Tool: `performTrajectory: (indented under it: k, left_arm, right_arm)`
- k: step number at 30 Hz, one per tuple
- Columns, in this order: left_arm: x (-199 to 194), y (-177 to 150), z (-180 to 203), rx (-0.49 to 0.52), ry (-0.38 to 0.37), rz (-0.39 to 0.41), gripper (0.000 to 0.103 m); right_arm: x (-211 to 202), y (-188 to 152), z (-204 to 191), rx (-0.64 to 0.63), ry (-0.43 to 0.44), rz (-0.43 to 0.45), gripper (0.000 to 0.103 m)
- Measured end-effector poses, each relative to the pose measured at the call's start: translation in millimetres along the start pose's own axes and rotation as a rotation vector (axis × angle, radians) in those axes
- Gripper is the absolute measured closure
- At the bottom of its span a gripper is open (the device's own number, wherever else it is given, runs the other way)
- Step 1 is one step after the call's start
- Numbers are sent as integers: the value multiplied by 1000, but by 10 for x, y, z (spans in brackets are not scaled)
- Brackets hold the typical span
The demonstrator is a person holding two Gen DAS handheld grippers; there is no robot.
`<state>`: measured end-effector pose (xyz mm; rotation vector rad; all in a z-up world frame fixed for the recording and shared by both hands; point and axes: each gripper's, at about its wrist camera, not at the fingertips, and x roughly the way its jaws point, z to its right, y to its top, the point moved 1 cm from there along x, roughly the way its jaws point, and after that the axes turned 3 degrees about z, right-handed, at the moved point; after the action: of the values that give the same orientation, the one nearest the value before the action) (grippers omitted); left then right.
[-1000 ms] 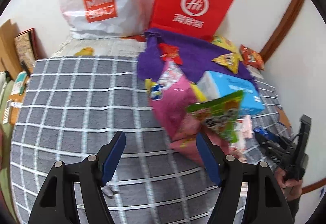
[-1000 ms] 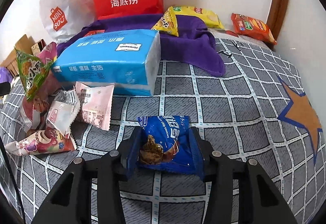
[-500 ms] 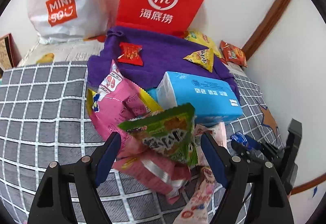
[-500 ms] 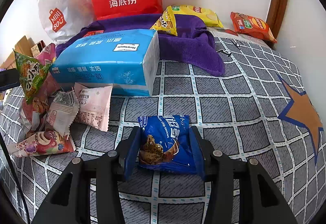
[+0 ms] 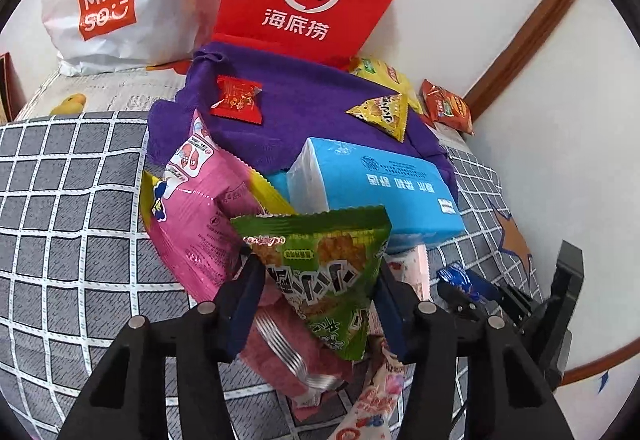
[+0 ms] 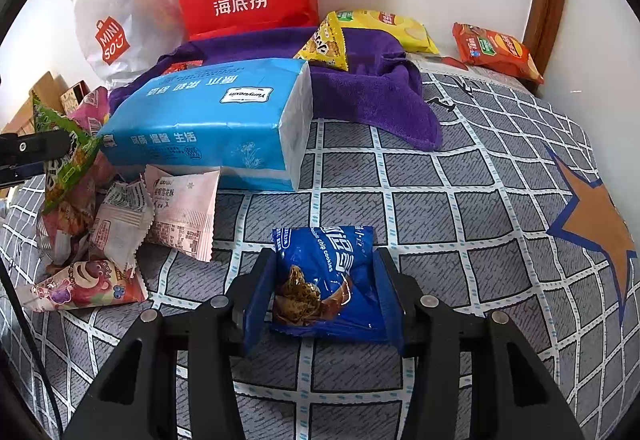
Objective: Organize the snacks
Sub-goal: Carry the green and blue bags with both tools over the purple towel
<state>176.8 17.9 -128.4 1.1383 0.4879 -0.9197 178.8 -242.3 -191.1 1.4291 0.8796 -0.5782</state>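
Snacks: green packet (image 5: 324,276) clamped by left gripper (image 5: 316,304), far left of pile.
Right gripper (image 6: 324,288): gripping blue cookie packet (image 6: 324,276), near centre.

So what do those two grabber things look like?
Both look alike. The left gripper and the right gripper each have chunky black plastic arms with round silver bolts, ending in flat dark blue jaws. A thin black cable runs along the left edge of the right view.
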Motion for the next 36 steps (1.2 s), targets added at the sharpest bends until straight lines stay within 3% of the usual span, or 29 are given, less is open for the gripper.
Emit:
performTrajectory:
  k: [13,18,27,36]
  left_arm:
    - [-313,-125,61,47,4,8,54]
    - [-407,-125,102,77,6,21,54]
    - [-536,-51,170,102,-6,49,54]
    - [-630,212,256,128,29,60,54]
  right_arm:
    - [-28,-15,-21,-5,-14,7,56]
    - [-122,-23,-17,27,17,12,57]
    - [-553,194,-163,6,37,108,57]
    - [-851,515,-336,-38,64,180,57]
